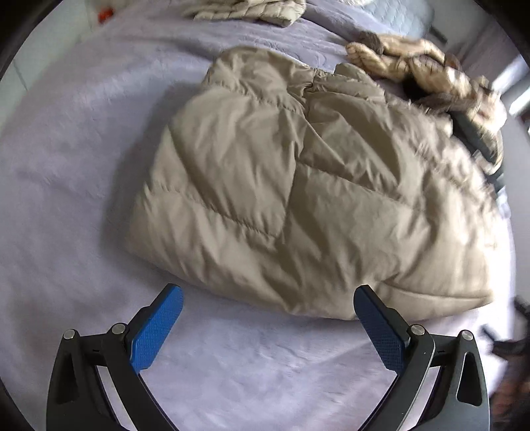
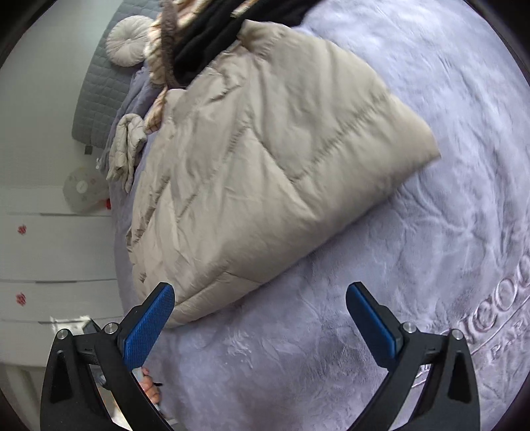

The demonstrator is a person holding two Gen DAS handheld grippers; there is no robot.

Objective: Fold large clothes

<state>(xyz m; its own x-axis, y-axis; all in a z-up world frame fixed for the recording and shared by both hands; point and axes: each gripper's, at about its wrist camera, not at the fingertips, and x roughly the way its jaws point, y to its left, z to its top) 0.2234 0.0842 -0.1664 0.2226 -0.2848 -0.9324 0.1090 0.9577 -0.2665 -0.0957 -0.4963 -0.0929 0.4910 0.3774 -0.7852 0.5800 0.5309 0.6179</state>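
Observation:
A beige quilted puffer coat lies folded in a thick rectangle on a lilac plush bedspread. Its fur-trimmed hood sticks out at the far right end. My left gripper hovers just short of the coat's near edge, jaws wide open with nothing between the blue pads. In the right wrist view the same coat runs diagonally up the frame. My right gripper is open over the coat's lower corner, and its left pad sits beside that corner without touching it.
Another folded beige quilted garment lies at the far edge of the bed. A black garment rests by the hood. A round cushion, a grey quilted headboard and white drawers stand left of the bed. Embossed lettering marks the bedspread.

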